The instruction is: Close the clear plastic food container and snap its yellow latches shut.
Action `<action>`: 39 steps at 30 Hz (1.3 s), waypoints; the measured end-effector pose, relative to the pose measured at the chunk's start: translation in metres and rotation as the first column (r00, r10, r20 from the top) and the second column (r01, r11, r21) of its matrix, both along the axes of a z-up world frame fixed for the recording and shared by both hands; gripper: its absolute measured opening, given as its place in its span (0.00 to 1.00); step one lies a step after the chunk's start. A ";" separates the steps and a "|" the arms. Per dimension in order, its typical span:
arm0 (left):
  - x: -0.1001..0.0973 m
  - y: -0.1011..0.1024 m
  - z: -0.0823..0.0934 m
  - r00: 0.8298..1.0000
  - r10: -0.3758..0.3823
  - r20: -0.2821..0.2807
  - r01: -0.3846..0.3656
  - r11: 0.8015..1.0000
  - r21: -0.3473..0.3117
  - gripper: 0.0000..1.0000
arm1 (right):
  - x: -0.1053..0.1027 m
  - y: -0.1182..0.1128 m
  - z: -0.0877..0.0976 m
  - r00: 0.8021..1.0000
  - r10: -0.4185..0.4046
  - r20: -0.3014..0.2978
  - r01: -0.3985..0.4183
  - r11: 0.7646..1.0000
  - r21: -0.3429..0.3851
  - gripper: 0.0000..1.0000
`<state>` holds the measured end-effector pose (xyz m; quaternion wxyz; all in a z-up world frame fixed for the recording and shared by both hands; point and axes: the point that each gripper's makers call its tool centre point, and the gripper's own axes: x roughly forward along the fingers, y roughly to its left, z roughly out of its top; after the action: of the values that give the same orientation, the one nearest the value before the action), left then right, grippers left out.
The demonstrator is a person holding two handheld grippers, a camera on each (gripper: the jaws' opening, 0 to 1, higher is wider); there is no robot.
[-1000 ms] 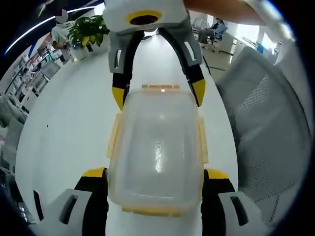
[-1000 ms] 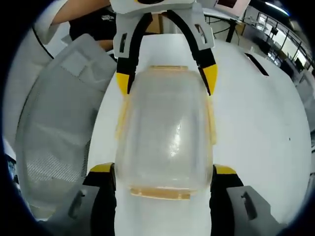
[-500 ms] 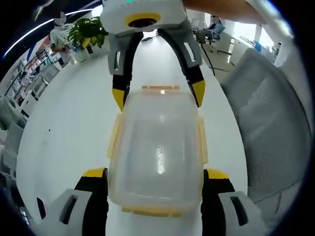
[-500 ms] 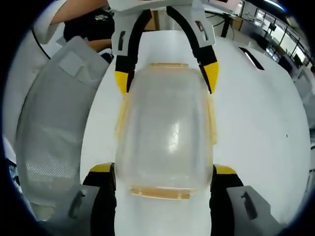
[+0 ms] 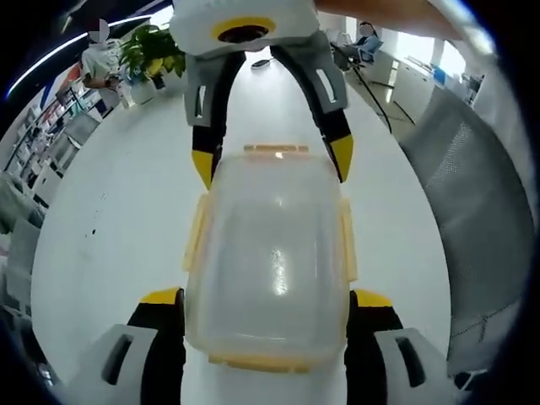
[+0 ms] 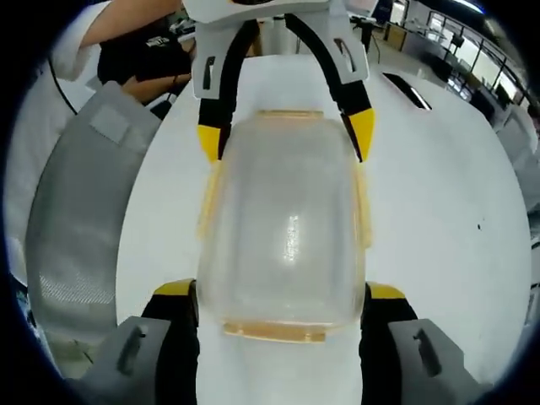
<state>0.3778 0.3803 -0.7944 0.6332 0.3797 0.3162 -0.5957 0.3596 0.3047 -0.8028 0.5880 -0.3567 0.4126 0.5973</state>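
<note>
A clear plastic container (image 5: 270,245) with its lid on and yellow latches (image 5: 196,232) along its edges lies lengthwise between both grippers. My left gripper (image 5: 266,299) clasps its near end, one jaw on each long side. The right gripper (image 5: 272,164) comes in from the top of the left gripper view and pinches the far end with its yellow tips. In the right gripper view the same container (image 6: 287,228) sits in my right gripper (image 6: 278,293), with the left gripper (image 6: 285,139) on the opposite end. The side latches (image 6: 207,198) lie flat against the box.
Under the container is a white table (image 5: 126,194), also seen as the white table (image 6: 439,202). A grey mesh chair (image 5: 481,219) stands beside it, the same chair (image 6: 76,219) at the left in the right gripper view. A potted plant (image 5: 152,52) and a person (image 5: 97,63) are far back.
The container stays fixed between both grippers while the table and chair swing behind it, so both hands have turned together. The jaws hold as before.
</note>
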 end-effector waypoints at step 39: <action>0.030 0.000 0.015 0.993 0.089 0.083 -0.082 0.993 -0.089 0.97 | 0.035 0.005 0.024 0.978 -0.204 0.039 0.198 0.971 0.131 0.78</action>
<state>0.4077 0.3806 -0.7790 0.6869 0.3641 0.2786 -0.5639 0.3946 0.3101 -0.7783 0.6775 -0.2905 0.3925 0.5501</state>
